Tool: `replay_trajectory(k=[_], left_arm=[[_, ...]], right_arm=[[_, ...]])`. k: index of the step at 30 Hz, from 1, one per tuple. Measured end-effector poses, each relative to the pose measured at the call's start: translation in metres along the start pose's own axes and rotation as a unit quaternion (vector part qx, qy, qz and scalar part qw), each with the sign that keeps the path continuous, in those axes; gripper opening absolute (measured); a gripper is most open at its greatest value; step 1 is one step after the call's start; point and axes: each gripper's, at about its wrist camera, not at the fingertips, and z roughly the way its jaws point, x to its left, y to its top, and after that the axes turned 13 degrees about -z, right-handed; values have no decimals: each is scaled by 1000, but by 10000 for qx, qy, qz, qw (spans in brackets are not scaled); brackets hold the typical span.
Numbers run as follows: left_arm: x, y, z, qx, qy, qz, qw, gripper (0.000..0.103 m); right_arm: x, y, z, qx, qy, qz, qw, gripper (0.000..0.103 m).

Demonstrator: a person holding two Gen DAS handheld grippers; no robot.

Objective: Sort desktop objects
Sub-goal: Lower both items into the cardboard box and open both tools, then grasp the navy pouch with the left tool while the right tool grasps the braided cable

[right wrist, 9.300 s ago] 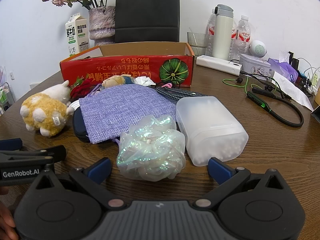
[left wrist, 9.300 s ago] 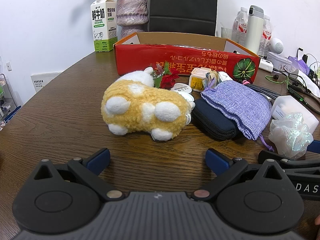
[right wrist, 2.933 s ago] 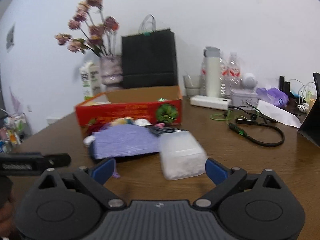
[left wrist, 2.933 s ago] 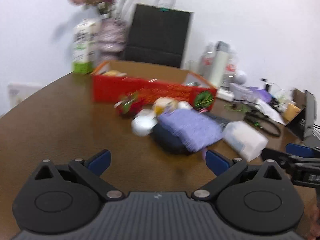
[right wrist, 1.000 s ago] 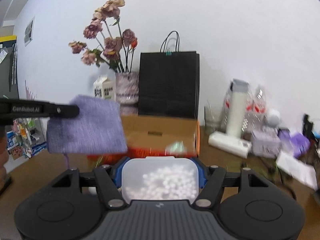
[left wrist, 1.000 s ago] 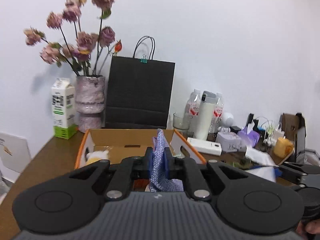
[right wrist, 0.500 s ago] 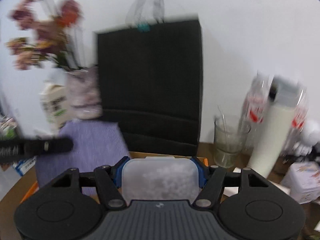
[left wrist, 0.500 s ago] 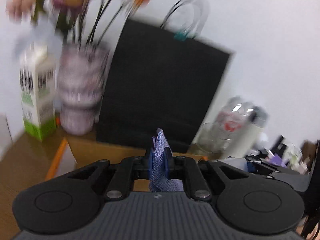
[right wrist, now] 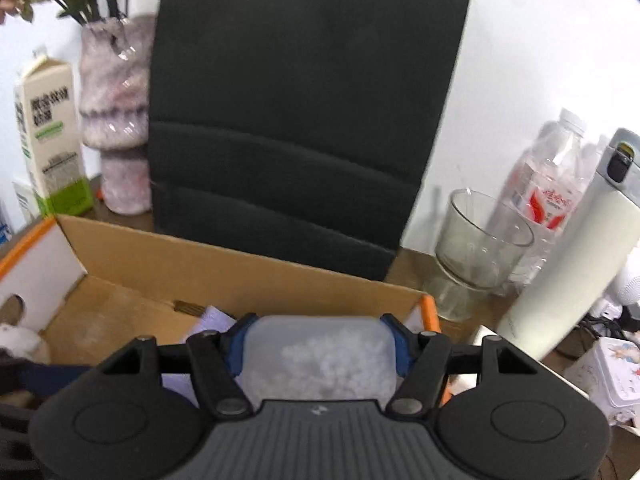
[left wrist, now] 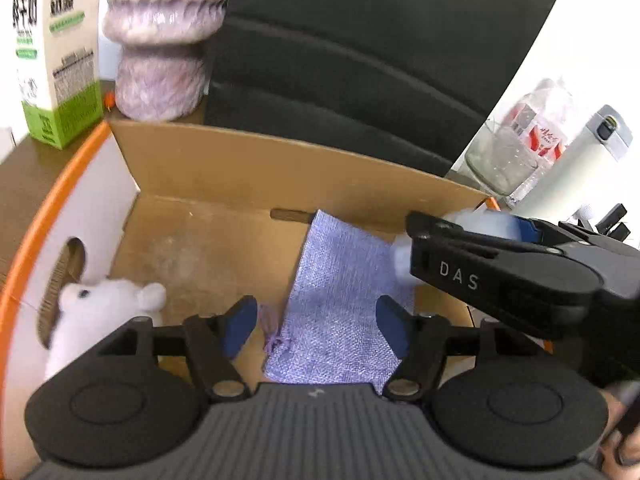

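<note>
The black bag fills twelve o'clock in both wrist views, standing behind the box on the brown bench. At eleven o'clock stand the vase and, further left, the milk carton. At two to three o'clock in the right view are a white flask, a water bottle and a glass.

Inside the box, the purple pouch lies against the back wall, towards the right end. The plush toy sits at the left end, about nine o'clock in the left view.

The left claw has just been opening; its blue pads stand apart above the pouch and do not press on it. The right claw is closed on the plastic container of white beads, one pad on each side, held over the right end of the box. In the left view it reaches in from three o'clock.
</note>
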Motion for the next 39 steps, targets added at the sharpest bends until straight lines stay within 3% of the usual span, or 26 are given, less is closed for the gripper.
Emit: replay_trajectory(k=[2,6,7,13,16,20,23,27,29,33,37,39], left_arm=[[4,-5,-12,-51,49,4,10000,70],[6,-11,-33,-290,164,-10,9994,75],[6,-11,-37,-304,184,-5,9994,77],[7,-29,-61,-233,314,52,9992,82],[10,-48,-83,-340,373,255,9984,85],[15,-84,-115,-555,355,682,9955,94],[25,-120,-144,-1031,438,852,9900,102],[38,-175,-176,-1440,480,1024,9831,103],[45,-206,-188,-1530,472,1057,9814,103],[58,-261,-207,-1832,156,1356,9736,103],[65,-298,-218,-1995,192,1623,9662,103],[71,-312,-222,-1995,199,1541,9675,103]], right_arm=[[0,-2,-6,35,-37,-143,9999,77],[-3,-7,-36,93,190,-225,9995,81],[-5,-9,-44,125,228,-206,9994,89],[-23,-24,-92,99,459,336,9983,89],[-30,-39,-117,22,769,691,9946,89],[-24,-74,-152,-121,1135,854,9898,89],[-18,-107,-184,-312,1187,955,9878,90],[0,-154,-229,-568,1086,904,9883,91],[10,-181,-250,-683,1101,993,9866,99],[32,-232,-276,-804,1072,1205,9836,100],[58,-271,-297,-873,833,1063,9870,100],[63,-288,-305,-871,1007,1189,9839,100]])
